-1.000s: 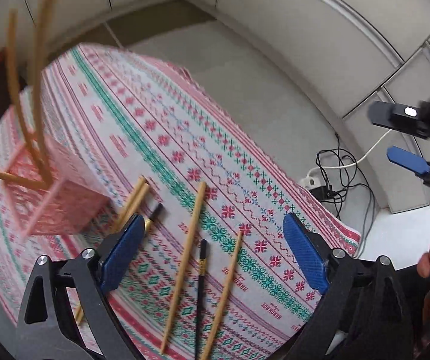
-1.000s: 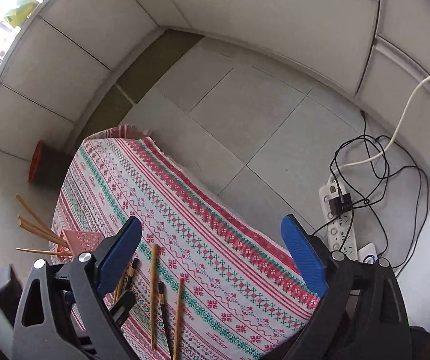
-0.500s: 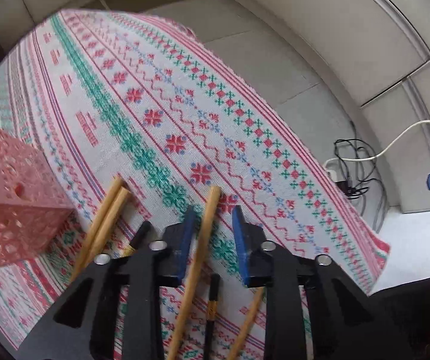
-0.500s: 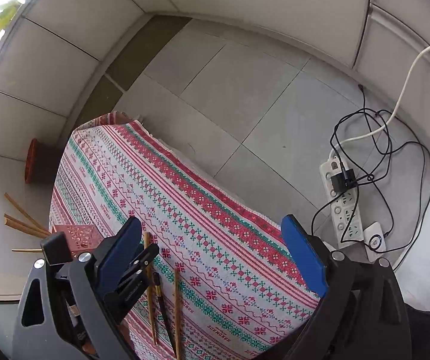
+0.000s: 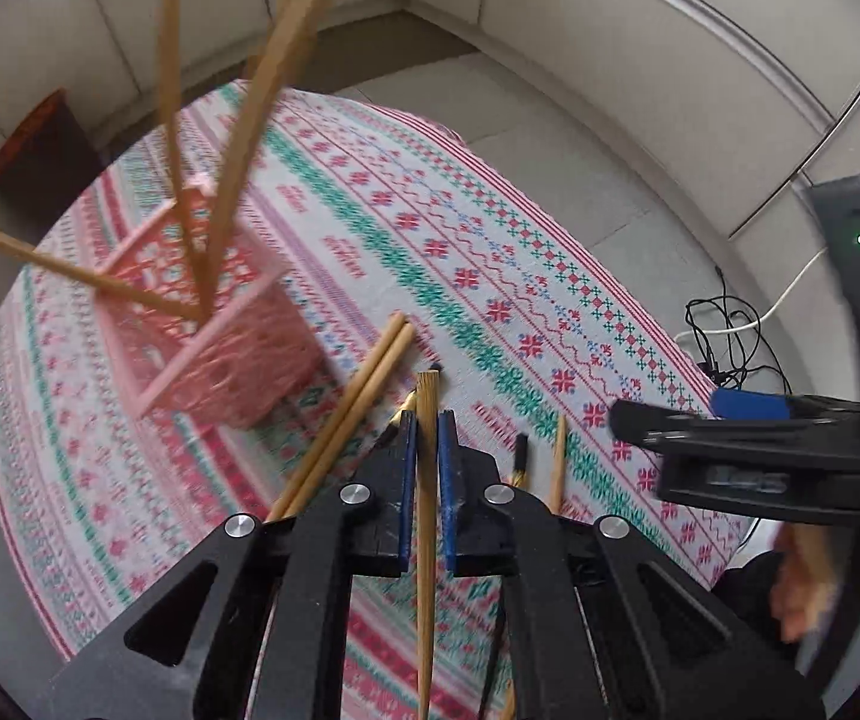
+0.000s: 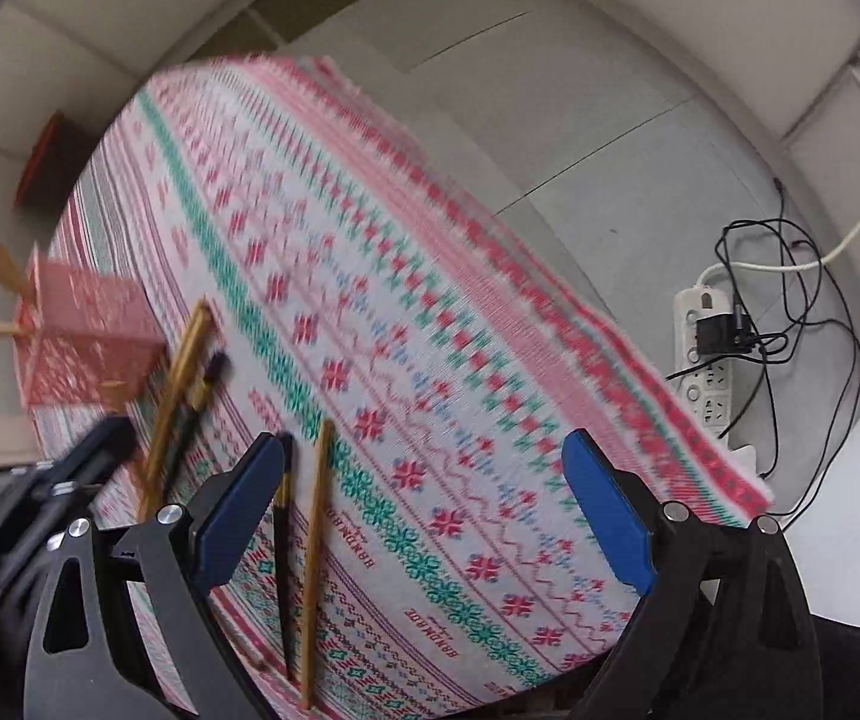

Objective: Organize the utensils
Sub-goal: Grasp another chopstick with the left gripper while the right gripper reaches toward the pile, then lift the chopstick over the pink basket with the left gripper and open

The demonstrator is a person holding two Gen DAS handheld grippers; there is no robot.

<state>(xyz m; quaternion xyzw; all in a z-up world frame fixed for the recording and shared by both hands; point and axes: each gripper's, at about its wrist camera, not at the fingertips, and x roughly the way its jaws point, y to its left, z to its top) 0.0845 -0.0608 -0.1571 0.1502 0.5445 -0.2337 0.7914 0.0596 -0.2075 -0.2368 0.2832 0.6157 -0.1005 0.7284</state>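
Chopsticks [image 5: 205,168] stand in a basket [image 5: 214,348] on the tablecloth [image 5: 490,276]; to its right lies a chopstick pair [image 5: 352,408], then two single chopsticks [image 6: 313,540]. A power strip [image 6: 703,354] lies on the floor beyond.

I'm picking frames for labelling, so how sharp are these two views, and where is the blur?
Left wrist view: left gripper and its bamboo chopstick sharp; pink basket and right gripper smeared. Right wrist view: right gripper's fingers crisp, tablecloth motion-streaked; fisheye bends the walls in both.
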